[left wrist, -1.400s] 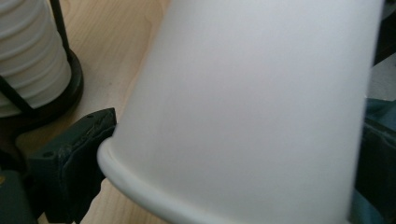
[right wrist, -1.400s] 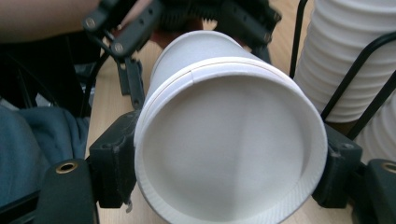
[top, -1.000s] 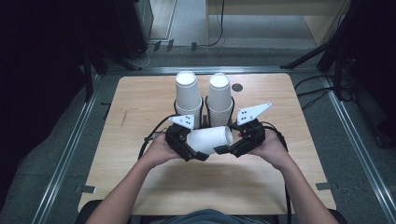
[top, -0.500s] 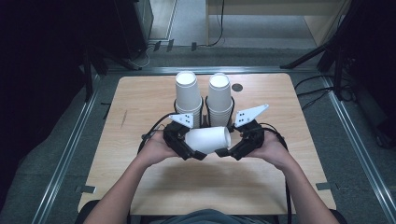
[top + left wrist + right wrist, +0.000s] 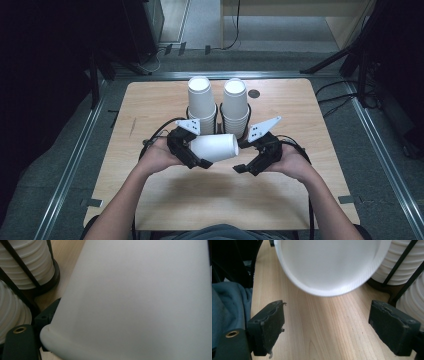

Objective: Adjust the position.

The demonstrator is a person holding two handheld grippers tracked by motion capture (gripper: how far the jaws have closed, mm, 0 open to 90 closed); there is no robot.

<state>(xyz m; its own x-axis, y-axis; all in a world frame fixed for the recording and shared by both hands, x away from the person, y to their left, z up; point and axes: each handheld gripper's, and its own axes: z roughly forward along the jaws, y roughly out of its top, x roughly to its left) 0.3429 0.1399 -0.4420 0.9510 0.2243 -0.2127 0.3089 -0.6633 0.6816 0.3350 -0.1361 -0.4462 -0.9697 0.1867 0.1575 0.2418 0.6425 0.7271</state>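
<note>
A white paper cup (image 5: 215, 147) lies on its side above the middle of the wooden table, base pointing right. My left gripper (image 5: 200, 149) is shut on its rim end; in the left gripper view the cup wall (image 5: 137, 300) looms close over one black jaw. My right gripper (image 5: 243, 156) sits just right of the cup's base, open, its jaws having just opened. In the right gripper view the cup's base (image 5: 329, 262) hangs beyond the spread fingers (image 5: 270, 325), apart from them, with nothing between them.
Two tall stacks of white cups (image 5: 200, 100) (image 5: 235, 100) stand upright in black wire holders right behind the grippers. The wooden table (image 5: 150, 200) has bare board in front and to both sides. A small dark disc (image 5: 254, 93) lies at the back.
The right gripper's jaws have spread and come off the cup's base. The cup stays in the left gripper, and both hands are almost where they were.
</note>
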